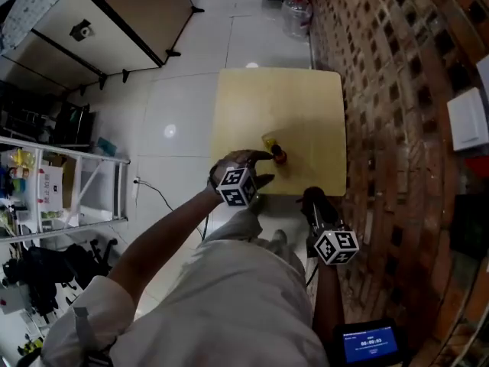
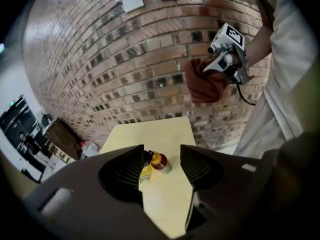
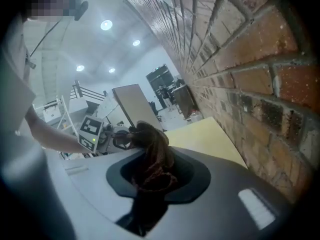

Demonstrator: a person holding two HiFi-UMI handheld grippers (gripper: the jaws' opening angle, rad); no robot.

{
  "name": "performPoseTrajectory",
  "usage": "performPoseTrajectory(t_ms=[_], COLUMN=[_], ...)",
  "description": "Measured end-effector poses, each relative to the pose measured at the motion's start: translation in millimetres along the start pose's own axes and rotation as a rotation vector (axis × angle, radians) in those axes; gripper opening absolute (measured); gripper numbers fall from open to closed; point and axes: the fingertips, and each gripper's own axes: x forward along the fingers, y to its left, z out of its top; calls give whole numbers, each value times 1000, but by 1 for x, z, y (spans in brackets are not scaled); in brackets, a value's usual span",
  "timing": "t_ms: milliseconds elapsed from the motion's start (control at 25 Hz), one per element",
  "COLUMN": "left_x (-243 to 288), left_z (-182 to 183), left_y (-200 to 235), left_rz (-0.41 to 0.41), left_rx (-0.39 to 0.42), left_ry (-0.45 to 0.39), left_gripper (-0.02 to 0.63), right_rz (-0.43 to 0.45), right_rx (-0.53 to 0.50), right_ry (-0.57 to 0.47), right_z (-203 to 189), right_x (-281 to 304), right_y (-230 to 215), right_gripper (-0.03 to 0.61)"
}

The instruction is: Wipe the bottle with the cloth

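A small bottle (image 1: 276,151) with a yellow label and a red top sits on the yellow table (image 1: 252,105), near its front edge. My left gripper (image 1: 258,169) hovers just short of it, pointing down, jaws open. In the left gripper view the bottle (image 2: 156,163) shows through the gap, beyond the left gripper (image 2: 162,152) and untouched. My right gripper (image 1: 313,199) is off the table's front right corner, shut on a bunched brown cloth (image 3: 152,146). The left gripper view shows that cloth (image 2: 204,84) hanging from the right gripper (image 2: 226,59), raised against the wall.
A brick wall (image 1: 397,90) runs close along the table's right side. A water jug (image 1: 296,11) stands on the floor behind the table. A metal rack (image 1: 61,189) and a cable (image 1: 164,197) are at the left. A small screen (image 1: 370,344) glows at the lower right.
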Motion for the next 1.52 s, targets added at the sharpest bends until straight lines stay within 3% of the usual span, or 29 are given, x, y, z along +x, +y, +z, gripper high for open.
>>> performPoseTrajectory(t_ms=[280, 560, 720, 880, 960, 1160, 1360, 1520], left_x=[48, 80, 91, 101, 106, 110, 111, 110], left_z=[-18, -24, -30, -33, -34, -34, -33, -32], left_y=[24, 19, 7, 5, 1, -3, -3, 0], left_rz=[-160, -360, -439, -448, -448, -445, -438, -433], left_rx=[330, 509, 573, 606, 601, 513, 434, 393], left_ry=[89, 106, 127, 131, 136, 152, 147, 136], left_gripper=[300, 325, 322, 282, 231, 176, 158, 156], right_rz=[-125, -252, -276, -270, -256, -199, -140, -165], right_rx=[70, 140, 183, 243, 285, 389, 393, 375], right_ry=[-24, -40, -45, -39, -31, 8, 80, 120], right_z=[9, 7, -3, -17, -25, -45, -58, -71], right_x=[38, 48, 58, 83, 97, 135, 171, 187], right_y=[-15, -31, -36, -43, -50, -64, -65, -74], right_gripper=[81, 83, 83, 83, 83, 82, 81, 81])
